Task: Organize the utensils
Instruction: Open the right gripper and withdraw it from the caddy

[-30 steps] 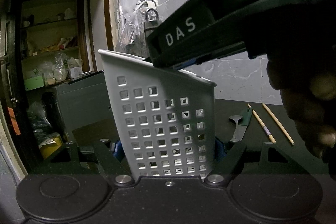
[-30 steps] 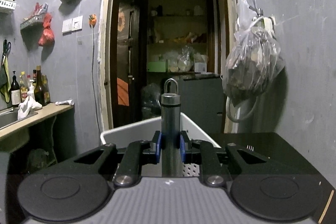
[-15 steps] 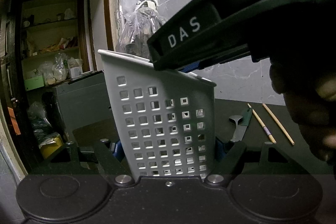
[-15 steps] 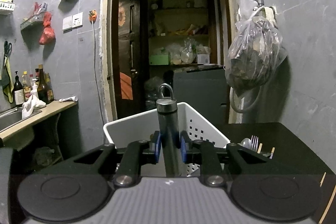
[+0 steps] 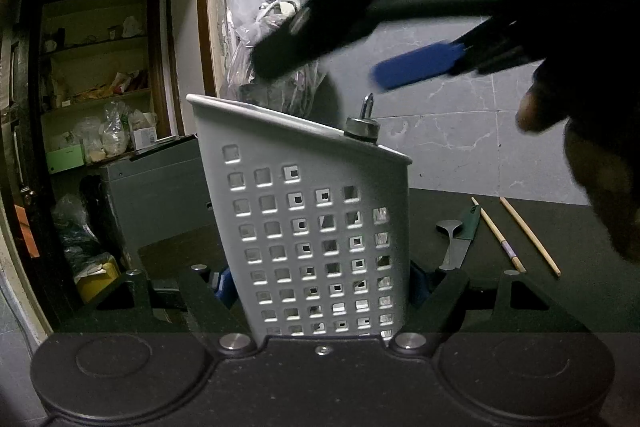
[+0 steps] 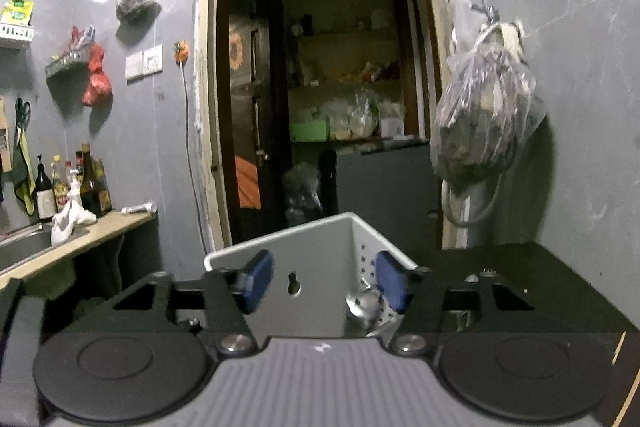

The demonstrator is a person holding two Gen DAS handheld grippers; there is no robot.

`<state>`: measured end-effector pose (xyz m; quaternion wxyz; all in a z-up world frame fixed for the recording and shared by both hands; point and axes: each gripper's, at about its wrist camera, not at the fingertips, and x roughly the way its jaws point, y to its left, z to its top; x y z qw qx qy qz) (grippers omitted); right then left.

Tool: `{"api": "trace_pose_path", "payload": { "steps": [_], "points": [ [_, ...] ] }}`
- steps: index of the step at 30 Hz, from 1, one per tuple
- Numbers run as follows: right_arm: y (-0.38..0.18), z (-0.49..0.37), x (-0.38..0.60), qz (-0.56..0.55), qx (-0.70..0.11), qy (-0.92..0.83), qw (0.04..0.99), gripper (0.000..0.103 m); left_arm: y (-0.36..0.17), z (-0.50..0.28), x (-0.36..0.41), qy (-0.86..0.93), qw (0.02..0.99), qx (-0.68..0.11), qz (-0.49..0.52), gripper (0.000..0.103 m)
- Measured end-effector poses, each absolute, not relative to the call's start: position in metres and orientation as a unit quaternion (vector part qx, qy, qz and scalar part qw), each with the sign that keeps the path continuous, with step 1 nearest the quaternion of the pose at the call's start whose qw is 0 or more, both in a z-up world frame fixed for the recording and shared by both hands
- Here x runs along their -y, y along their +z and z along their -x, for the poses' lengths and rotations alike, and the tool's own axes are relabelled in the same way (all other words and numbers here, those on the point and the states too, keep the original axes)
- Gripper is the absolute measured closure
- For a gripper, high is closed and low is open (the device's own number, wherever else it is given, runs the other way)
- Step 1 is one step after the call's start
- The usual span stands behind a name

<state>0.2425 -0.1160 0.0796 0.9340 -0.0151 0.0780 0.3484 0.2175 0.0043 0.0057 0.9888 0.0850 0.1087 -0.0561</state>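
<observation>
Metal-handled utensil resting in the basket

The left gripper (image 5: 320,287) is clamping the white perforated basket (image 5: 312,227) on the dark worktop (image 5: 560,247); the right gripper (image 6: 320,283), fingers just opening and empty, is hovering above the utensil (image 6: 360,303) inside.

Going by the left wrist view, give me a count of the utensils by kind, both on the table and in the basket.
Wooden chopsticks, on the table: 2
Grey spoon, on the table: 1
Dark green utensil, kind unclear, on the table: 1
Metal loop-topped handle, in the basket: 1
Total: 5
</observation>
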Motion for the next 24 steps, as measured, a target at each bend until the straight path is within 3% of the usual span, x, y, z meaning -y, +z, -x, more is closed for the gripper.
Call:
{"api": "trace_pose_path", "payload": {
  "steps": [2, 6, 13, 24],
  "points": [
    [0.084, -0.239, 0.125, 0.01, -0.063, 0.34, 0.938, 0.013, 0.006, -0.217, -0.004, -0.056, 0.989, -0.109, -0.085, 0.025],
    [0.091, -0.24, 0.147, -0.001, -0.047, 0.301, 0.952, 0.0, 0.006, -0.217, -0.004, -0.056, 0.989, -0.108, -0.085, 0.025],
    [0.087, -0.269, 0.191, -0.076, -0.08, 0.21, 0.971, 0.0, 0.006, -0.217, -0.004, -0.055, 0.989, -0.109, -0.084, 0.025],
    [0.039, -0.344, 0.22, -0.152, -0.24, 0.145, 0.948, 0.0, 0.006, -0.217, -0.004, -0.055, 0.989, -0.108, -0.084, 0.025]
  ]
}}
